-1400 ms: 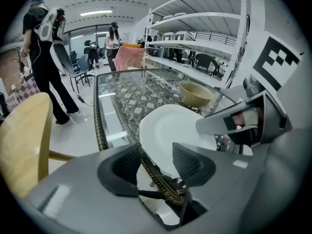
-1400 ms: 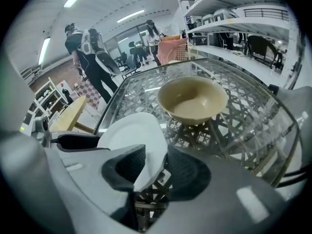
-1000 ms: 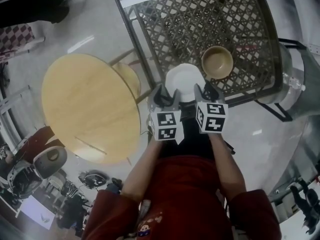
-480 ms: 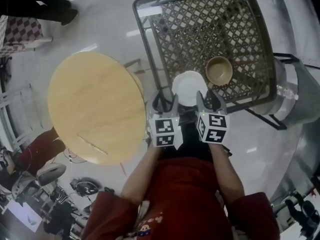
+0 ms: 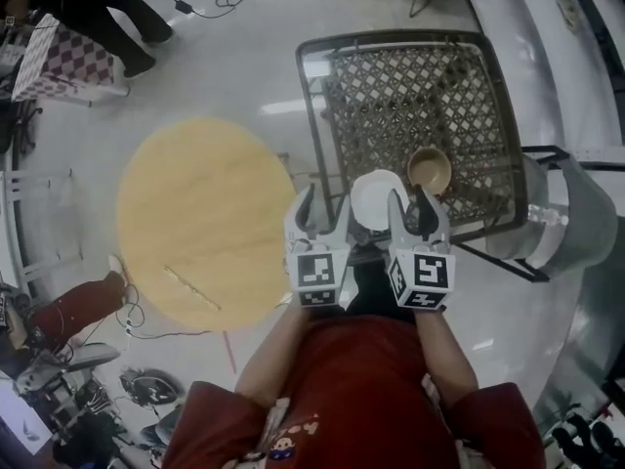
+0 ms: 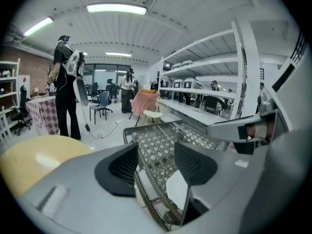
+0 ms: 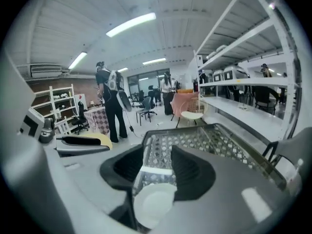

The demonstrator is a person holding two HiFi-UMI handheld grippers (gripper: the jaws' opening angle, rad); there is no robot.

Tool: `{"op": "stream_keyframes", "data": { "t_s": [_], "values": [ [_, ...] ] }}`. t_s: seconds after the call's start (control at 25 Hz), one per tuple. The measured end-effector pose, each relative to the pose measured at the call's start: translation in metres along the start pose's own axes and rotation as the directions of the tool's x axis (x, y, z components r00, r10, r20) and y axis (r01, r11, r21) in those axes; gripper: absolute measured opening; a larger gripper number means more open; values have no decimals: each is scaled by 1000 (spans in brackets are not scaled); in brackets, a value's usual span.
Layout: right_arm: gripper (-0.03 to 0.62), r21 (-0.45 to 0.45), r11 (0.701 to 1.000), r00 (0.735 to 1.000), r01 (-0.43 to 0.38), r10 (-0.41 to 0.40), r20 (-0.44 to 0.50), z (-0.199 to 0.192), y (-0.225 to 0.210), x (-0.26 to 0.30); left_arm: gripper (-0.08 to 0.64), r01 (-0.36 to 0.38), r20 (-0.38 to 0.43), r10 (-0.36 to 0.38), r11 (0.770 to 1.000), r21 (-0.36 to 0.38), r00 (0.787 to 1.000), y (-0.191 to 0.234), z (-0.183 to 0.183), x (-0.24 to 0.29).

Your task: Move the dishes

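A white plate [image 5: 375, 199] lies at the near edge of a dark lattice table [image 5: 410, 96], with a tan bowl [image 5: 430, 169] just to its right. My left gripper [image 5: 322, 209] hangs open at the plate's left side, nothing between its fingers. My right gripper [image 5: 412, 209] is open too, between plate and bowl. In the left gripper view the plate [image 6: 178, 191] shows low, past the open jaws of the left gripper [image 6: 156, 167], above the lattice table [image 6: 161, 138]. In the right gripper view the plate [image 7: 151, 204] sits below the right gripper [image 7: 157, 172].
A round wooden table [image 5: 195, 228] stands left of the lattice table. A grey bin [image 5: 576, 213] and a dark frame stand to the right. A person [image 5: 98, 8] stands at the far left; cables run over the floor. White shelves [image 7: 253, 67] line the right wall.
The view has pulled back: both tables and the dishes look smaller and sit further right. Both grippers sit lower in the frame, still open at the plate's near edge.
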State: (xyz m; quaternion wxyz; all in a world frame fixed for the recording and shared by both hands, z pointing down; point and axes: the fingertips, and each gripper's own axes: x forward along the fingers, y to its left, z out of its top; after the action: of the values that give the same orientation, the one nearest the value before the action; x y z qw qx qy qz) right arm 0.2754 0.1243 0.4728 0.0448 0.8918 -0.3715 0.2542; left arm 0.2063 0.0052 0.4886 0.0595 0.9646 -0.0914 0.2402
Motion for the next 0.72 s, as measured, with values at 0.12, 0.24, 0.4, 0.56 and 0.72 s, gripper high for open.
{"op": "stream_keyframes", "data": {
  "t_s": [0.12,0.24,0.4,0.56,0.72],
  "values": [
    [170,-46,999,994,-28,33,104,41,17,-12,247,-21,120,21,1000,4,993,11,46,-22],
    [170,-91,994,979,-60,76,189,72,29,-22,247,-55,221,58,998,-20,973,19,81,-43],
    [170,-101,989,949,-104,129,289,103,44,-39,247,-119,315,108,993,15,943,29,108,-71],
    [170,-151,974,902,-168,214,375,131,64,-43,246,-209,410,195,978,-11,891,49,126,-98],
    [170,-195,957,874,-215,278,398,140,85,-40,245,-273,445,269,960,-56,854,67,129,-120]
  ]
}}
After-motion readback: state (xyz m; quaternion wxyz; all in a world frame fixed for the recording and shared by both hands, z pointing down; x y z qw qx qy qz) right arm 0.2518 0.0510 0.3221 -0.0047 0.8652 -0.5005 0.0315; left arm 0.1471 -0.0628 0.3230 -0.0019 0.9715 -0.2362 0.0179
